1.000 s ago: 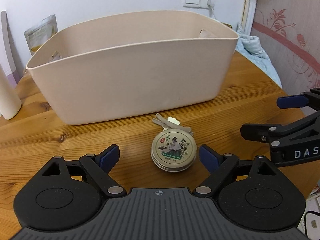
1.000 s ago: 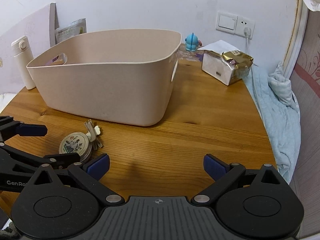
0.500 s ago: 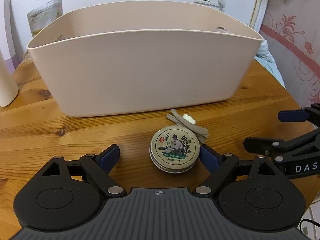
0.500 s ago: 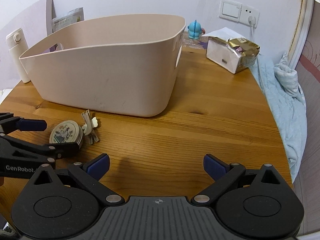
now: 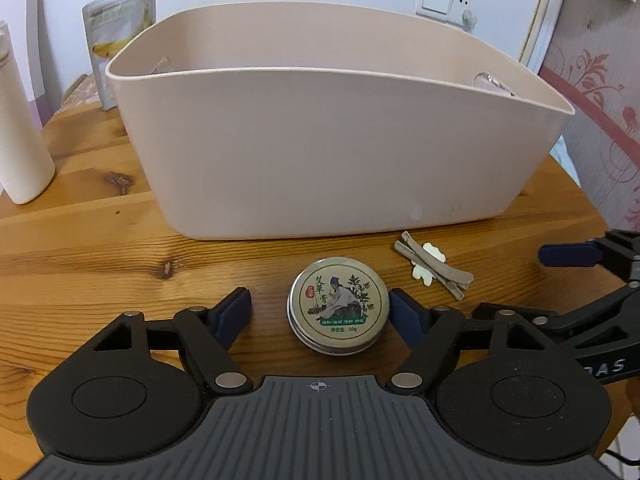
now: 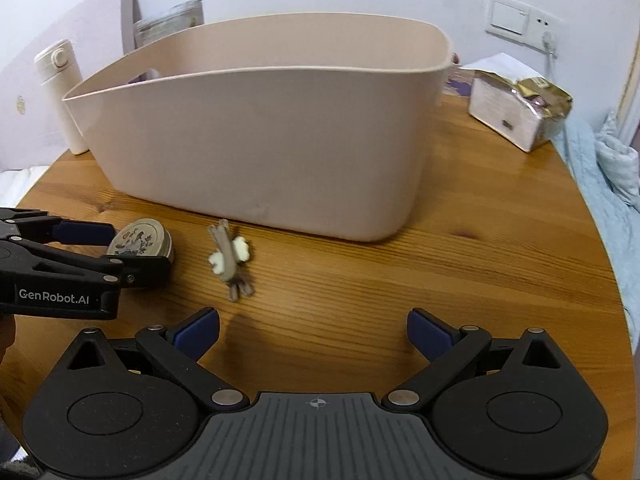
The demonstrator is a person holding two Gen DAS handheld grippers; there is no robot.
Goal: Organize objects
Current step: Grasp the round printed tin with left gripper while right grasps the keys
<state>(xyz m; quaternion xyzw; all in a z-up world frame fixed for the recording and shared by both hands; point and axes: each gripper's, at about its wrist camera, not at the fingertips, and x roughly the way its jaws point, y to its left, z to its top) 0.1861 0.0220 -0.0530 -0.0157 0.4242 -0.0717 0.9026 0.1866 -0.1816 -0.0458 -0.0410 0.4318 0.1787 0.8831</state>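
Two items lie loose on the wooden table (image 5: 80,248), both in front of the beige storage bin (image 5: 320,152).

Left wrist view: the balm tin (image 5: 338,310) sits just in front of the bin's near wall, lid up, now squarely between the blue pads of the left gripper (image 5: 320,312). Compared with a second ago the bin looms larger and the tin has shifted to centre. The jaws have just been closing; the right-hand pad is at the tin's rim, the other is apart from it by a clear gap. No grip yet. The hair clips (image 5: 432,270), with a small white ornament, lie just right of the tin, also before the bin.

Right wrist view: the right gripper (image 6: 313,334) stands wide and empty over bare wood, nearer the bin than before. The hair clips (image 6: 232,260) are ahead of it and to its left, apart from the pads.

Judgement: a pinch on the tin looks imminent, then a lift over the bin's rim; the clips likely go to the right gripper.
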